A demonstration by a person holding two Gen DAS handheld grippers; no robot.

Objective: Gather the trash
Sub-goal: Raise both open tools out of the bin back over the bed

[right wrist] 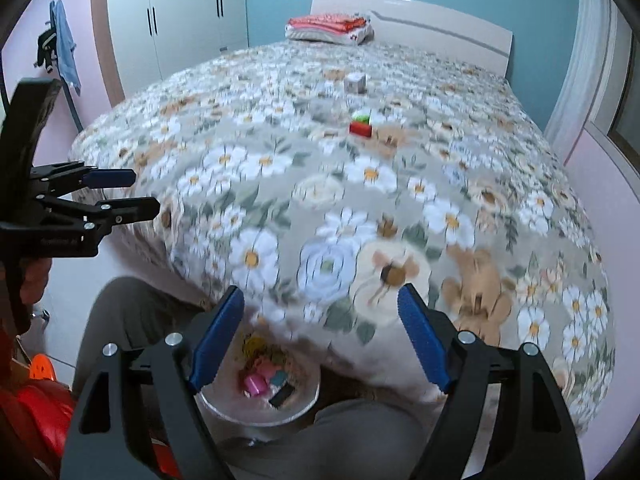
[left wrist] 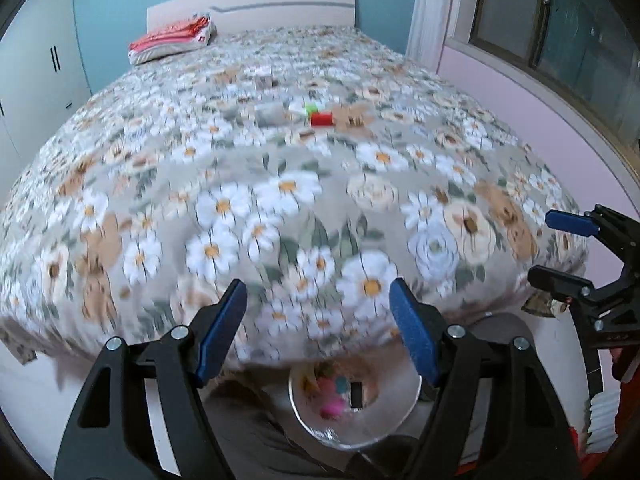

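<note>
A shiny metal bowl (left wrist: 380, 412) (right wrist: 304, 404) sits low at the foot of the bed, between a person's legs. It holds small coloured scraps, among them a pink piece (left wrist: 332, 406) (right wrist: 254, 384). Farther up the floral bedcover (left wrist: 280, 208) lie a red piece (left wrist: 321, 119) (right wrist: 360, 128), a green piece (left wrist: 310, 109) (right wrist: 362, 117), a grey wrapper (left wrist: 270, 114) (right wrist: 320, 110) and a small pale box (right wrist: 355, 82). My left gripper (left wrist: 318, 292) (right wrist: 144, 191) hangs open above the bowl with nothing between its fingers. My right gripper (right wrist: 321, 295) (left wrist: 544, 246) is beside it, also open with nothing in it.
A folded red and white blanket (left wrist: 172, 40) (right wrist: 330, 28) lies at the headboard. White wardrobes (right wrist: 180, 12) stand left of the bed, and a window (left wrist: 560, 32) with a pink wall runs along its right side. Grey trouser legs (right wrist: 132, 312) flank the bowl. Something red-orange (right wrist: 36, 400) sits at the lower left.
</note>
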